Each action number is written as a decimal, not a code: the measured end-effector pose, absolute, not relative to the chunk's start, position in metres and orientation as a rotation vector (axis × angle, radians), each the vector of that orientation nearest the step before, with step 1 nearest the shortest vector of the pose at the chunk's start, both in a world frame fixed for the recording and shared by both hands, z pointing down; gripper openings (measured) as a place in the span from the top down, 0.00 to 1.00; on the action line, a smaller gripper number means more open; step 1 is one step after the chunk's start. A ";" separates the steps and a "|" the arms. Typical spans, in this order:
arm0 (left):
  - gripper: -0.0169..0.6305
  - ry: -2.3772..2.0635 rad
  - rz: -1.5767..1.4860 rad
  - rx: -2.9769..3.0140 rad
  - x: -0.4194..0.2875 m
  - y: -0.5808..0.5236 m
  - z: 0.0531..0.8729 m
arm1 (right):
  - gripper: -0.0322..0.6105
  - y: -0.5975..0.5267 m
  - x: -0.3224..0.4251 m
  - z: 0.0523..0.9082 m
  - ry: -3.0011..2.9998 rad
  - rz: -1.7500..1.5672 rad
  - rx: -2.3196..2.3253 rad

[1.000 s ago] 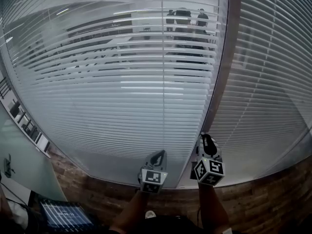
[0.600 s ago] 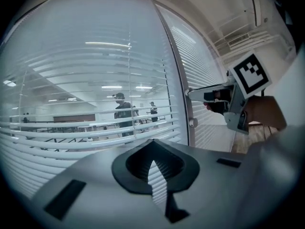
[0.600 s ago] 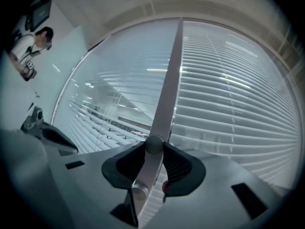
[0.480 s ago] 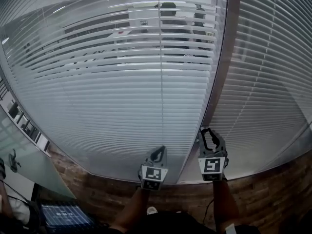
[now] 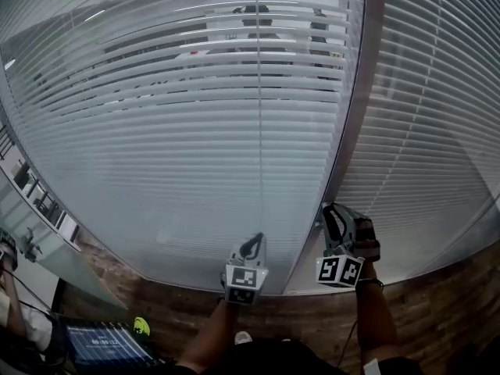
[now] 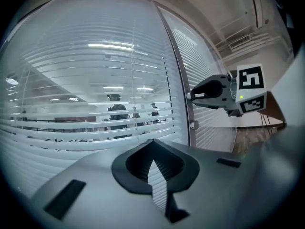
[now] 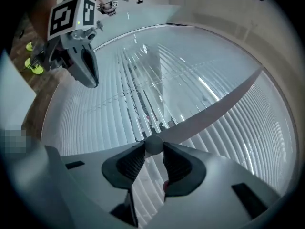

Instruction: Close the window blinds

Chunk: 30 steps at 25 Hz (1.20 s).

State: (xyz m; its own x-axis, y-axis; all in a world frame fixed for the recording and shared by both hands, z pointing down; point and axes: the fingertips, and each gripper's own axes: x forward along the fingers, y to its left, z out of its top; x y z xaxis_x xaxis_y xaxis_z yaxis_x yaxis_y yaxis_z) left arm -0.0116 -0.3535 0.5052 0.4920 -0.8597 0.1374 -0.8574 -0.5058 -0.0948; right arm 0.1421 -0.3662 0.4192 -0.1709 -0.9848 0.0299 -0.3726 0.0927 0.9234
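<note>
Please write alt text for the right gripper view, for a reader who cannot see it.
The right gripper pinches a small round knob on the grey window frame. White blinds fill the background; the left gripper is upper left.

We note two tall glass panes (image 5: pixel 156 155) side by side, parted by a grey upright frame post (image 5: pixel 355 116) and covered by pale window blinds (image 5: pixel 426 131). Below the glass runs a low brick-faced wall (image 5: pixel 437 303). Through the left pane we see a lit room beyond, with long ceiling light strips (image 6: pixel 110 46) and people (image 5: pixel 256 22) standing well back.
</note>
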 end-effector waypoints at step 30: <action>0.99 1.493 -0.170 -2.742 0.001 -0.349 0.484 | 0.75 -0.370 0.152 0.409 -2.344 -0.195 2.129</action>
